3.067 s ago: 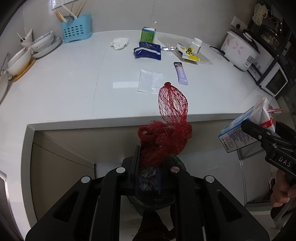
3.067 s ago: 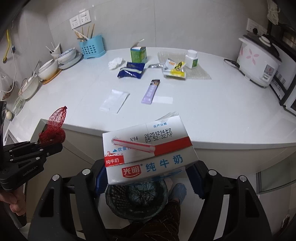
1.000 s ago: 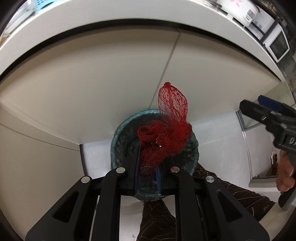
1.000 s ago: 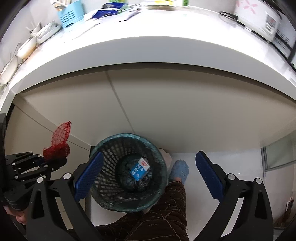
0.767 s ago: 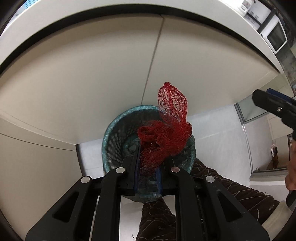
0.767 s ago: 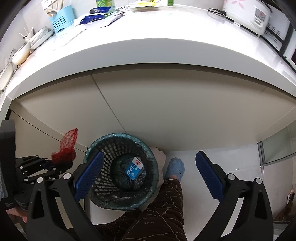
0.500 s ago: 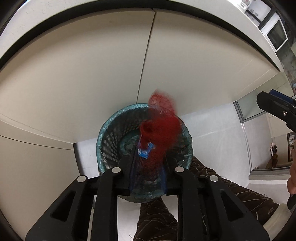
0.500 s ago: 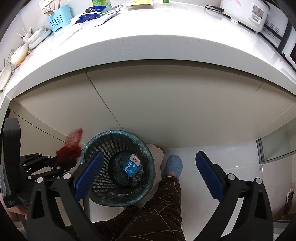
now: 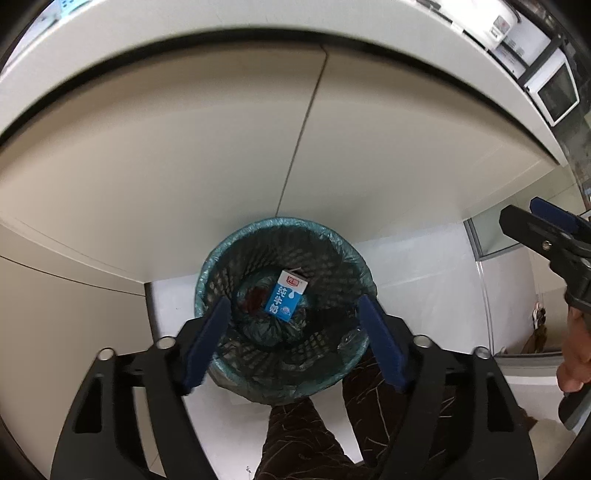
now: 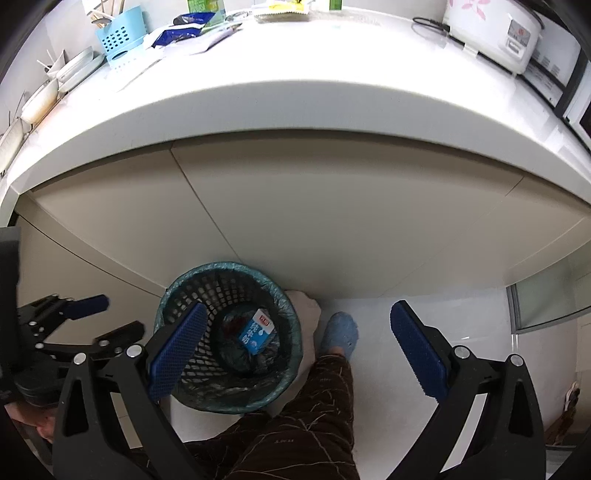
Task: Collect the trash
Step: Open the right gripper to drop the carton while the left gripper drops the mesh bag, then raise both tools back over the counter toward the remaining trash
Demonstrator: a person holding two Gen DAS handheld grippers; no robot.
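A dark mesh waste bin (image 9: 221, 258) with a green liner stands on the floor below the counter. In it lie a blue and white milk carton (image 9: 286, 295) and the red net bag (image 9: 253, 298). My left gripper (image 9: 293, 341) is open and empty right above the bin. The bin (image 10: 177, 291), the carton (image 10: 256, 332) and a bit of red net (image 10: 232, 326) also show in the right wrist view. My right gripper (image 10: 295, 347) is open and empty, above the floor just right of the bin. The left gripper (image 10: 96, 317) shows at that view's left edge.
A white counter (image 10: 314, 74) overhangs the bin; on it lie wrappers (image 10: 184, 22), a blue utensil holder (image 10: 120, 33), dishes (image 10: 44, 96) and a rice cooker (image 10: 495, 29). Beige cabinet fronts (image 9: 221, 147) stand behind the bin. The person's leg (image 10: 306, 417) and blue slipper (image 10: 340, 332) are beside it.
My left gripper opened and the red net bag dropped into the bin beside the milk carton. Both grippers shifted slightly; the right one stayed open.
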